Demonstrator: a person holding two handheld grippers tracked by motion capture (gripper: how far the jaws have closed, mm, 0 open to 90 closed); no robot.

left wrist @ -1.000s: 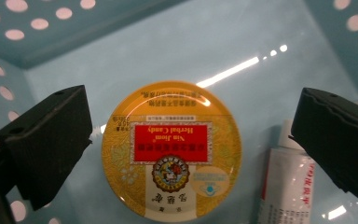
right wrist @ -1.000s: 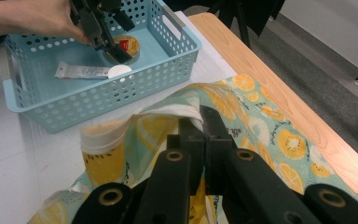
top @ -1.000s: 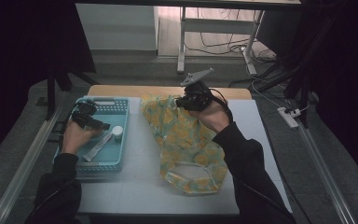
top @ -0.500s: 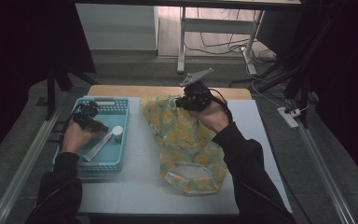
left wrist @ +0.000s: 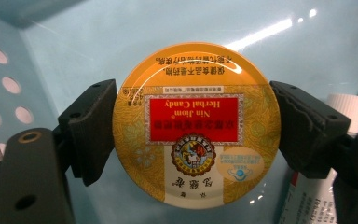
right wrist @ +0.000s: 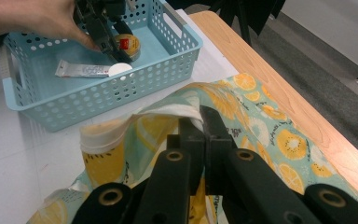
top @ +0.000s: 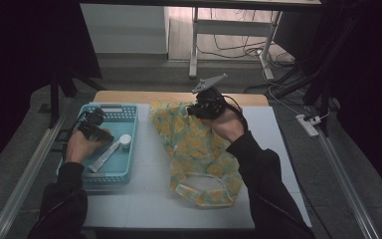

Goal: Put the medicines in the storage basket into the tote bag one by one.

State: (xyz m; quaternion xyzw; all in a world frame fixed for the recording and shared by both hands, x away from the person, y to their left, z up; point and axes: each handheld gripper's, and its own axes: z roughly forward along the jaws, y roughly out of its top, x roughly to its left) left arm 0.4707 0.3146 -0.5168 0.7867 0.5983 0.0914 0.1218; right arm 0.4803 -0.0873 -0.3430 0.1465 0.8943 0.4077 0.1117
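At the left of the table sits a light blue perforated basket, and the left gripper reaches down into it, its jaws set either side of a round yellow tin of herbal candy that lies flat on the basket floor. The jaws have just been closing, and their pads now stand right at the tin's rim — whether they press on it yet I cannot tell, though the tin is squarely between them, placed for a lift. Just beside the tin lies a white tube with a white cap. Further right, a fruit-printed cloth bag spreads across the white tabletop. The right gripper is clamped shut on the bag's white-trimmed rim and holds it raised — likely to keep the mouth open toward the basket, so the tin can go in.
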